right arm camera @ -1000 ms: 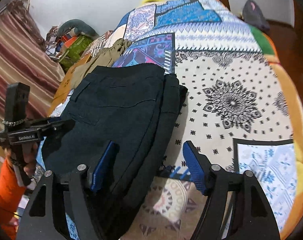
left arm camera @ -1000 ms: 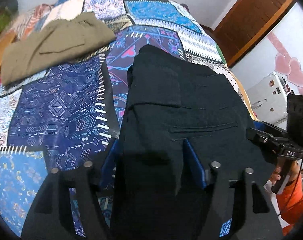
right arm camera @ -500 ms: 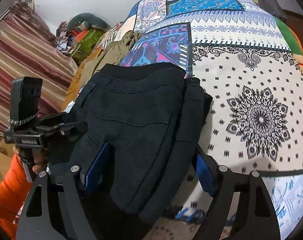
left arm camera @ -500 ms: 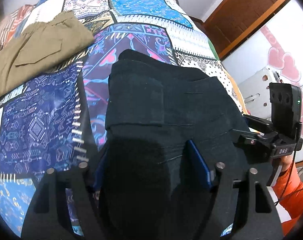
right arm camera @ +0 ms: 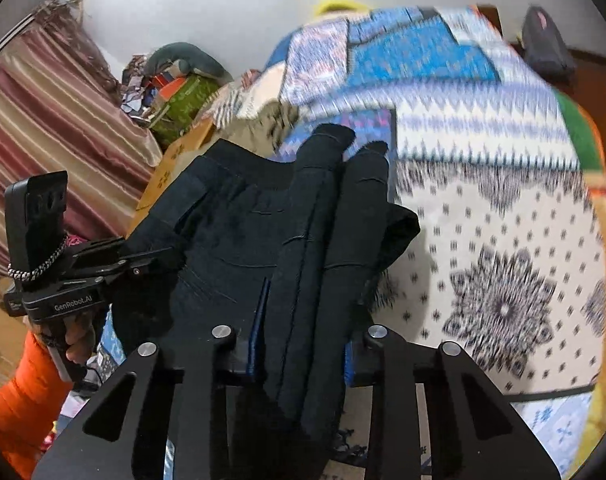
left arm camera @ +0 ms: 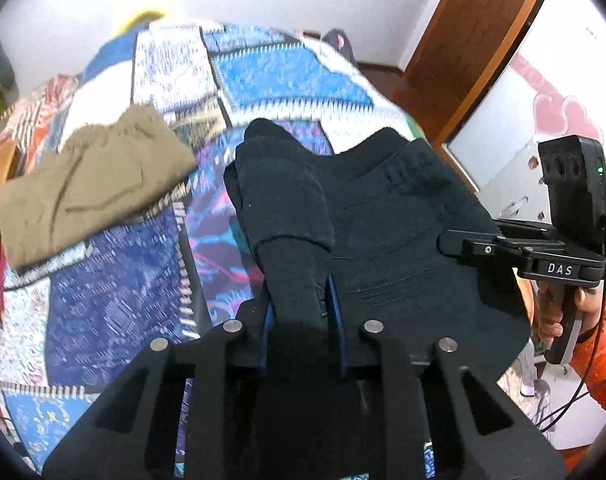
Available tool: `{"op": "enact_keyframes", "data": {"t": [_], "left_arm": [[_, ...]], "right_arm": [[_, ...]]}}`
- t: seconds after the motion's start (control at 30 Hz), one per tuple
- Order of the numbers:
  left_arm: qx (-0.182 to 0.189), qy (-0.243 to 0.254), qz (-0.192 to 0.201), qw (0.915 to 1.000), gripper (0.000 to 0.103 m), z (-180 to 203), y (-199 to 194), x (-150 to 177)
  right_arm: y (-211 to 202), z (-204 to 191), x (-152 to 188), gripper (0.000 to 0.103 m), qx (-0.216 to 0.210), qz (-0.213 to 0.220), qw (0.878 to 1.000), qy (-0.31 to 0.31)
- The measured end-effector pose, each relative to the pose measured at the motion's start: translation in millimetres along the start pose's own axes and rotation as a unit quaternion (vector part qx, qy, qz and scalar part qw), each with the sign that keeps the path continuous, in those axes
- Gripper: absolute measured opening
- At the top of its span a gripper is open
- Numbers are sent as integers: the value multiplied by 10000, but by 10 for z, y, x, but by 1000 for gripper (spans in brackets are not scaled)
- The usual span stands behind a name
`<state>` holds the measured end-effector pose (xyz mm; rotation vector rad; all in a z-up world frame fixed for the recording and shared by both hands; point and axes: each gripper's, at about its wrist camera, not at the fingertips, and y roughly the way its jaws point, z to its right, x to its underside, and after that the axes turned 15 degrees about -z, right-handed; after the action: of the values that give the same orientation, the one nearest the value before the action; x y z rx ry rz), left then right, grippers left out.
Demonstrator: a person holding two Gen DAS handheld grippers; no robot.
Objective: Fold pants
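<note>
- Between both jaws, we see bunched black pants [left arm camera: 383,216]; left gripper [left arm camera: 299,304] and right gripper [right arm camera: 303,320] have just been closing, now clamping fabric.
- Both grippers tilt downward over the patchwork bedspread [left arm camera: 115,280].

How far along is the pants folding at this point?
Done: the olive pants lie folded on the patchwork bedspread. In hand: the black pants, already doubled into layers; the left claw and right claw have just been closing and now each pinch a bunched near edge, lifting it. Left: carrying that edge over to finish the fold and laying it flat.
</note>
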<state>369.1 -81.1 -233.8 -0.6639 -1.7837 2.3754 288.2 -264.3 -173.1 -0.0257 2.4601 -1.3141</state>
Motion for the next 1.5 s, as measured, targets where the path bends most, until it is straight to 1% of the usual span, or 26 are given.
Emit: {"op": "enact_keyframes", "data": {"t": [0.17,0.33,0.5,0.67,0.77,0.87,1.0,1.07,1.2,1.23,1.27,1.33,1.4,1.43,1.47,1.5], "left_arm": [[-129,-76,421,9990,22,-104,-294,-114],[-340,-201,819,9959,22,-365,-617,-242],[-440,-430,1106,9920,22,-787,-891,-389],[-592,-605,1241,9886,22,-1207,-1012,-538],[-686,-719,1201,9878,22,-1492,-957,-621],[-725,-883,1094,9874,22,-1798,-824,-683],[-823,-1020,891,9874,22,-2193,-526,-750],[-840,-1140,773,9869,22,-2387,-345,-781],[-633,-1506,448,9855,22,-2875,73,-831],[-576,-1574,413,9850,23,-2973,169,-837],[-590,-1614,358,9845,24,-3068,297,-854],[-679,-1706,288,9826,29,-3168,468,-864],[-679,-1807,343,9806,35,-3229,555,-868],[-656,-1816,379,9805,36,-3249,569,-869],[-666,-1800,377,9807,41,-3263,578,-871],[-704,-1782,347,9809,48,-3267,578,-874]], "right_arm": [[-187,-287,-243,24,193,357,9985,-372],[-230,-669,-538,23,380,682,9935,-823],[-79,-937,-907,23,463,819,9884,-1188],[227,-1109,-1362,23,395,855,9866,-1335],[480,-1156,-1600,23,335,786,9873,-1342],[783,-1190,-1788,23,326,621,9886,-1331],[1211,-1192,-1992,23,385,385,9894,-1350],[1459,-1162,-2098,23,338,225,9905,-1317],[1901,-1048,-2231,23,352,-53,9927,-1153],[2028,-1009,-2271,23,471,-53,9932,-1061],[2105,-982,-2300,23,555,-53,9939,-948],[2233,-895,-2361,24,574,-46,9959,-691],[2302,-819,-2396,26,611,-56,9968,-518],[2326,-790,-2404,28,677,-90,9965,-480],[2352,-765,-2407,33,772,-151,9958,-464],[2354,-764,-2397,35,834,-196,9952,-470]]}}
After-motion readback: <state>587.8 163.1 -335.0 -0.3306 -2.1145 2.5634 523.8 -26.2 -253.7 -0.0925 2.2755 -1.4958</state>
